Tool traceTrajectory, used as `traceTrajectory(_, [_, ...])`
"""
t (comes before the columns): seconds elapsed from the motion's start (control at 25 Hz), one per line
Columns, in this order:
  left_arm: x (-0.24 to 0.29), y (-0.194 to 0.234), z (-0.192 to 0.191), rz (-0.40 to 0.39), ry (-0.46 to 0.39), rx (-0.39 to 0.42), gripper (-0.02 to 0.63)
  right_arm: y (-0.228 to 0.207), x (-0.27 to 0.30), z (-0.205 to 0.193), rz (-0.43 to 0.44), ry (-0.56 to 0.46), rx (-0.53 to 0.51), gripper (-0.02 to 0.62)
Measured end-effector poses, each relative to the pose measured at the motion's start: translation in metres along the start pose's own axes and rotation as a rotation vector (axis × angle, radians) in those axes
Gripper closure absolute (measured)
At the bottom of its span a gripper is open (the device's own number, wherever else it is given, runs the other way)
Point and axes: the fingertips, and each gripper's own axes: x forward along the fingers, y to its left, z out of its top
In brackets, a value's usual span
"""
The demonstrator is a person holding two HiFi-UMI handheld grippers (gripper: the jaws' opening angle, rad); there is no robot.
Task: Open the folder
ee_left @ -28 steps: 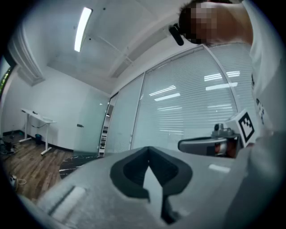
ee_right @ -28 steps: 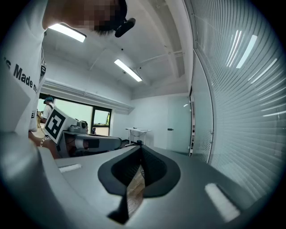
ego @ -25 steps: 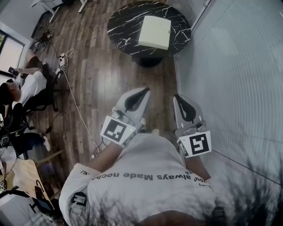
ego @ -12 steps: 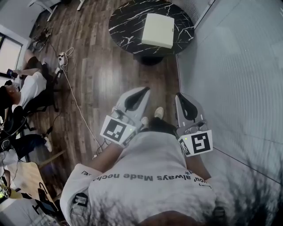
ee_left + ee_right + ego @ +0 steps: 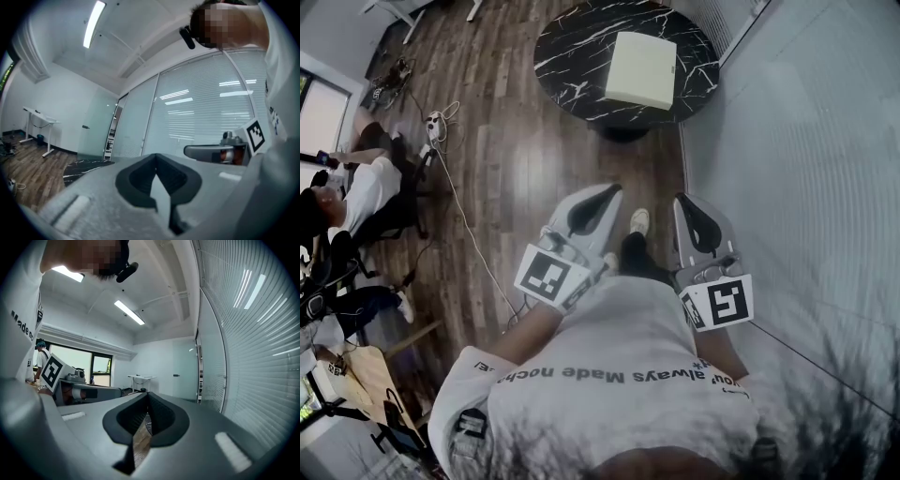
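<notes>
Upper centre of the head view: cream folder (image 5: 642,70) lies flat on round black marble table (image 5: 572,56). Left gripper (image 5: 602,199) and right gripper (image 5: 686,206) sit mid-frame, well apart from it, jaws together, nothing between.

Shirt (image 5: 614,323), just behind the left tongs (image 5: 607,193) and right tongs (image 5: 684,201) — dark print (image 5: 614,376) runs across it, upside down in the head view. "always Made" is legible; the end words are unclear. The right gripper view catches "Made" at its left edge. Left cube (image 5: 551,277), right cube (image 5: 720,304) — black-and-white square codes, no letters.
</notes>
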Motion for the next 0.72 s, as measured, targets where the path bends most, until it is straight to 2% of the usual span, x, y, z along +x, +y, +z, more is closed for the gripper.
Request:
traceTrajectory(0.36, [0.066,0.029,0.007,-0.008,0.009,0.008,0.603,-0.057,0.040,0.000,-0.003,0.005,0.023,0.594])
traceTrajectory(0.72, [0.164,0.054,0.016,0.001,0.024,0.034,0.603,-0.146,0.082,-0.001,0.012,0.008,0.048,0.594])
